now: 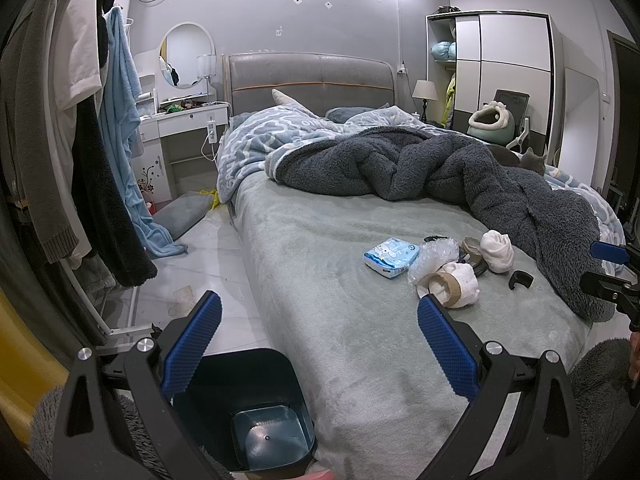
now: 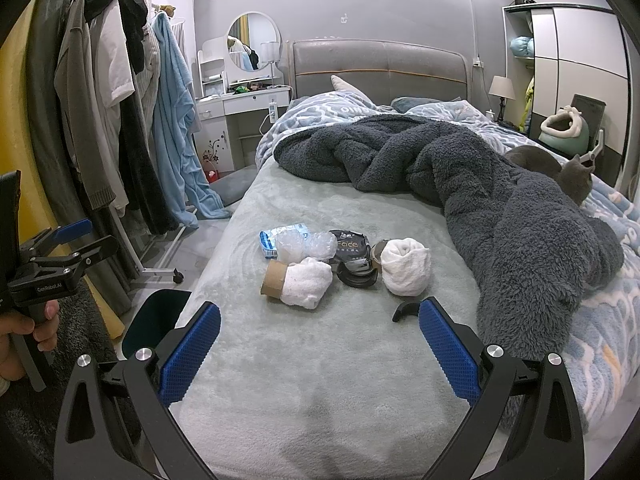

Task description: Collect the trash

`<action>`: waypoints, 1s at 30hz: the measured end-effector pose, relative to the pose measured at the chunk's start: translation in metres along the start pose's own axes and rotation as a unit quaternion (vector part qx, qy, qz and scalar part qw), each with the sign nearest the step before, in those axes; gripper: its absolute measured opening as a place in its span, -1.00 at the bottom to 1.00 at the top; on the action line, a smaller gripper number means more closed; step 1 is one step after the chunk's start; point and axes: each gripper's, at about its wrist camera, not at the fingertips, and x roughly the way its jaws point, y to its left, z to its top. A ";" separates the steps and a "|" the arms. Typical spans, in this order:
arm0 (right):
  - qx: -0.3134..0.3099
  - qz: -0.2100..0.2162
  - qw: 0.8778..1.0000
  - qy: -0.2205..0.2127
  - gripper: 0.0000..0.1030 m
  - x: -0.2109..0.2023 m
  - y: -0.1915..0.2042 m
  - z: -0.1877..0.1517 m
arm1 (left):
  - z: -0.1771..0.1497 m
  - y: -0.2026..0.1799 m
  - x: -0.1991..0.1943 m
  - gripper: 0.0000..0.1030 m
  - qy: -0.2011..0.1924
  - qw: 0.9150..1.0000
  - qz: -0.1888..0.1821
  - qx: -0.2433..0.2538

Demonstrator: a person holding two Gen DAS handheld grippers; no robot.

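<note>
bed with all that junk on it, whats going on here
A person holds a hand-held gripper in each hand at the foot of the bed, set to collect trash. The left hand-held gripper and the right hand-held gripper are both open and holding nothing. The trash lies in a cluster on the sheet: a tissue pack, clear plastic wrap, two cardboard rolls stuffed with white paper and a black wrapper. A dark bin stands on the floor beside the bed. A grey cat lies on the blankets.

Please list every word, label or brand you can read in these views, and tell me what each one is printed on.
"GenRobot.AI": on the body of the left gripper, seen from the right wrist.
"Face": on the black packet on the bed.
Blue tissue pack: print too small to read.
</note>
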 end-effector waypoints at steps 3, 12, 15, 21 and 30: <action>0.000 0.000 1.000 0.000 0.94 -0.001 0.000 0.000 | 0.000 0.000 0.000 0.94 -0.001 1.000 0.000 0.000; -0.002 -0.003 1.000 0.003 0.94 0.001 -0.006 -0.004 | 0.003 -0.005 -0.001 0.94 0.005 1.000 -0.002 0.006; 0.009 -0.009 1.000 0.005 0.94 0.004 -0.012 -0.007 | 0.001 -0.009 -0.006 0.94 -0.003 1.000 -0.003 0.018; -0.002 0.000 1.000 0.017 0.91 0.019 -0.013 -0.007 | 0.005 -0.018 0.002 0.92 0.003 0.999 -0.040 0.023; 0.012 0.040 0.998 0.042 0.57 0.049 -0.023 -0.008 | 0.007 -0.034 0.026 0.88 0.021 0.994 -0.096 0.050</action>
